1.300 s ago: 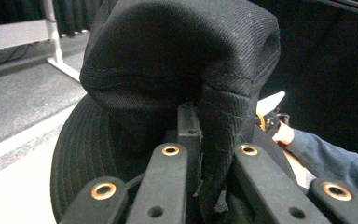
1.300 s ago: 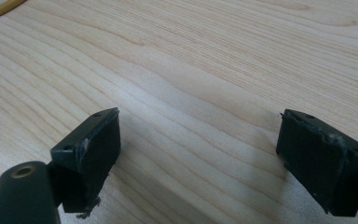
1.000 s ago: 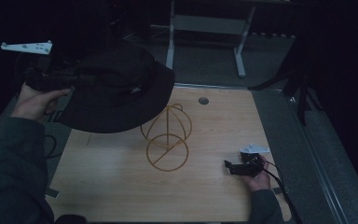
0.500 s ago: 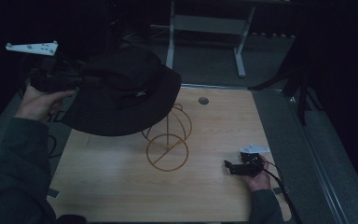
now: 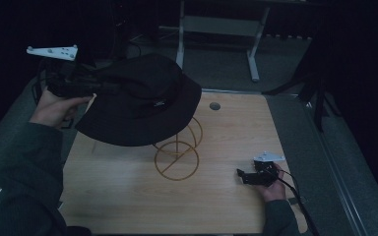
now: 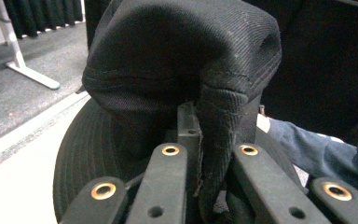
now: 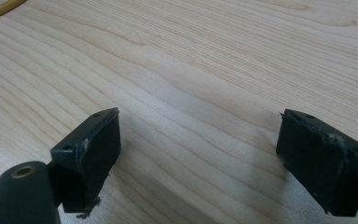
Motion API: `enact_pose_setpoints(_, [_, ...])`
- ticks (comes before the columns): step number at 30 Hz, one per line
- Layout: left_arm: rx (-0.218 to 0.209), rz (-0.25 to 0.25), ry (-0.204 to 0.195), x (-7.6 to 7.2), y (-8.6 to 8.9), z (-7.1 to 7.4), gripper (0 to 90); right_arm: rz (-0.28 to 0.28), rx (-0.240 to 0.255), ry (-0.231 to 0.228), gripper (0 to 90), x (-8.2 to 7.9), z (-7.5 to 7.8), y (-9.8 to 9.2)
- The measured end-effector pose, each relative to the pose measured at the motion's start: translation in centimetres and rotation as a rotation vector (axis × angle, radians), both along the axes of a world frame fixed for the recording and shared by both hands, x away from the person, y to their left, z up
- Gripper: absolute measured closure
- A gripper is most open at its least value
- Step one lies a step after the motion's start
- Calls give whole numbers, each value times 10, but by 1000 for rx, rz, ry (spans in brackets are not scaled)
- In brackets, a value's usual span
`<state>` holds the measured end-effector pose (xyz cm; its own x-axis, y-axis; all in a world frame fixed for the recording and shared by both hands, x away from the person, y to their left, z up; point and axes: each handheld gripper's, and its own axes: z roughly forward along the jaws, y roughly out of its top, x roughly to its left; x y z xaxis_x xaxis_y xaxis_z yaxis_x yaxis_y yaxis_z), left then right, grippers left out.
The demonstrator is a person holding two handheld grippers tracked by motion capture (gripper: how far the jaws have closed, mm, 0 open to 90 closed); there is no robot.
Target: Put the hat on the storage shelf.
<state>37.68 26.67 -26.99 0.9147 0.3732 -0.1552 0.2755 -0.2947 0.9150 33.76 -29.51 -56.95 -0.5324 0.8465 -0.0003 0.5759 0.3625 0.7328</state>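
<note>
We see a hat (image 5: 142, 105) of black ribbed matt cloth, a table (image 5: 128, 187) of pale smooth grained wood, and a stand (image 5: 177, 157) of thin golden wire.

Black brimmed hat (image 5: 142, 101), held aloft

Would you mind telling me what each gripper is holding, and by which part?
The left gripper pinches the black hat by a fold of its brim; the right gripper holds nothing.
</note>
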Motion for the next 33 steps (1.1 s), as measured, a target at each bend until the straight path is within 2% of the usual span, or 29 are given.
enact_pose_setpoints(7, [31, -12, -9, -2, -14, -2, 877, 0, 0, 0, 135, 0, 0, 0])
enact_pose_setpoints(11, [67, 1, -13, -3, -24, -7, 875, 0, -1, 0, 135, 0, 0, 0])
enact_pose_setpoints(16, [103, 1, -20, -4, -37, -18, 870, 0, 1, 0, 135, 0, 0, 0])
enact_pose_setpoints(20, [104, 13, -29, -4, -45, -25, 863, -1, 1, 0, 135, 0, 0, 0])
enact_pose_setpoints(27, [161, 39, -62, -10, -63, -38, 825, -1, 1, 0, 135, 0, 0, 0])
enact_pose_setpoints(33, [209, 61, -69, -13, -75, -53, 782, 0, 1, 0, 135, 0, 0, 0])
